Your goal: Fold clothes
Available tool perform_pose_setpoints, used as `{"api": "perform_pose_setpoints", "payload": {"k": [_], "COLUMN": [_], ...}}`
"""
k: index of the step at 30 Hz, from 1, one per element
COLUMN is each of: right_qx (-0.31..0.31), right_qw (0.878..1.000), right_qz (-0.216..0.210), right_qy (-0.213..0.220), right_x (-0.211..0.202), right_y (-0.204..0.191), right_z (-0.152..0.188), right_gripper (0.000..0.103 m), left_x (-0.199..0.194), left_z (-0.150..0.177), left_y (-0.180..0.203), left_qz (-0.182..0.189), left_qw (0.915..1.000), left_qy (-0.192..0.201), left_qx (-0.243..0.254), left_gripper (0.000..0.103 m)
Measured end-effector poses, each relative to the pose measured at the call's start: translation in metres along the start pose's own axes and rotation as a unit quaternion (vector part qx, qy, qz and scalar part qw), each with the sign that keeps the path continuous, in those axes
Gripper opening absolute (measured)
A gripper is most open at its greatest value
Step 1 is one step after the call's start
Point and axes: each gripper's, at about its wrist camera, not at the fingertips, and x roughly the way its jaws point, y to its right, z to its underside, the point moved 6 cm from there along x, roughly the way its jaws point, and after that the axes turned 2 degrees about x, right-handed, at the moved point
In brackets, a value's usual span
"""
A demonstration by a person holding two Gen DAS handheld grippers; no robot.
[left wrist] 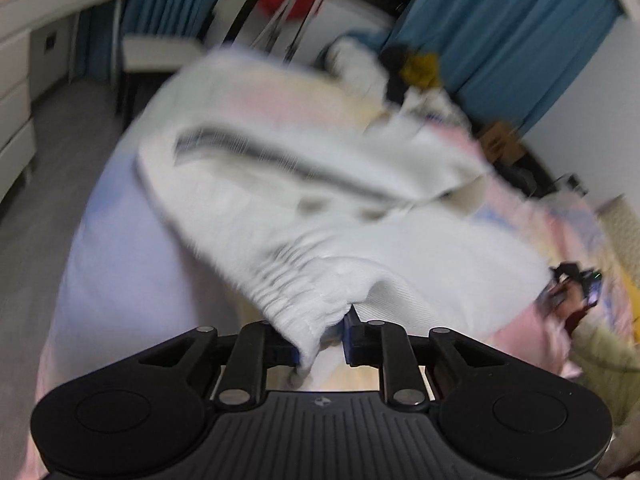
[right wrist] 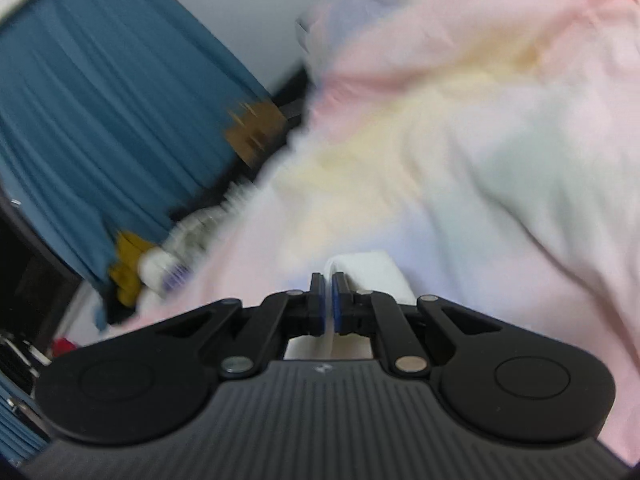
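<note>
Left gripper is clenching the ribbed cuff of my soft white knit garment above the pastel bed; right gripper is seemingly pinching another limp edge.

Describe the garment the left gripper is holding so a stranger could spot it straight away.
On the pastel rainbow bedsheet lies a white garment with a gathered elastic waistband, clamped at that waistband by the left gripper. Unlike the mixed clothes pile by the blue curtain, it carries a dark stripe.

Black left gripper, ribbed grey housing, silver pivot screws, blue pads
</note>
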Motion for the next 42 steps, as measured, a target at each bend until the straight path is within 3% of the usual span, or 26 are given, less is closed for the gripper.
{"api": "perform_pose_setpoints", "payload": {"k": [2,5,7,9,12,13,14,16,20,25,29,33,35,38,42], "right_qx": [-0.016,-0.07,-0.062,-0.038,-0.027,-0.024,-0.024,-0.043,-0.095,-0.134,-0.151,-0.204,-0.234,-0.25,-0.247], "right_qw": [0.999,0.996,0.997,0.997,0.996,0.996,0.997,0.996,0.994,0.989,0.984,0.969,0.96,0.956,0.957], "right_qz": [0.029,0.043,0.052,0.063,0.082,0.081,0.078,0.068,0.028,-0.035,-0.092,-0.134,-0.145,-0.144,-0.135], "right_qy": [-0.025,-0.026,-0.018,-0.007,0.004,0.01,0.017,0.03,0.054,0.053,0.003,-0.044,-0.057,-0.059,-0.069], "right_x": [0.007,0.003,-0.007,-0.02,-0.039,-0.048,-0.056,-0.071,-0.113,-0.158,-0.178,-0.183,-0.18,-0.175,-0.16], "right_y": [0.011,0.002,-0.002,-0.004,-0.009,-0.011,-0.013,-0.025,-0.051,-0.079,-0.104,-0.128,-0.136,-0.138,-0.137], "right_z": [0.011,0.02,0.021,0.021,0.017,0.014,0.009,0.005,0.002,0.01,0.04,0.082,0.099,0.11,0.122], "right_gripper": [0.005,0.006,0.008,0.01,0.028,0.041,0.055,0.069,0.073,0.075,0.075,0.075,0.073,0.073,0.074], "left_x": [0.014,0.011,0.004,-0.003,-0.019,-0.027,-0.035,-0.047,-0.062,-0.061,-0.022,0.049,0.094,0.168,0.268], "left_z": [0.019,0.02,0.017,0.014,0.012,0.013,0.013,0.01,-0.002,-0.022,-0.046,-0.088,-0.115,-0.156,-0.21], "left_y": [-0.005,-0.001,0.009,0.016,0.031,0.038,0.044,0.059,0.098,0.139,0.19,0.251,0.283,0.326,0.355], "left_qz": [-0.015,-0.015,-0.018,-0.038,-0.066,-0.075,-0.083,-0.098,-0.119,-0.112,-0.085,-0.06,-0.061,-0.075,-0.115], "left_qw": [0.9997,0.9999,0.9997,0.9987,0.9961,0.9947,0.9932,0.9895,0.9781,0.9737,0.9683,0.9627,0.9591,0.9563,0.9628], "left_qy": [-0.018,0.0,0.015,0.024,0.04,0.047,0.054,0.074,0.114,0.142,0.152,0.153,0.143,0.122,0.072], "left_qx": [-0.012,-0.003,0.005,0.022,0.043,0.052,0.061,0.077,0.127,0.138,0.179,0.215,0.237,0.255,0.234], "left_gripper": [0.023,0.026,0.031,0.045,0.057,0.059,0.064,0.071,0.086,0.088,0.093,0.097,0.097,0.098,0.098]}}
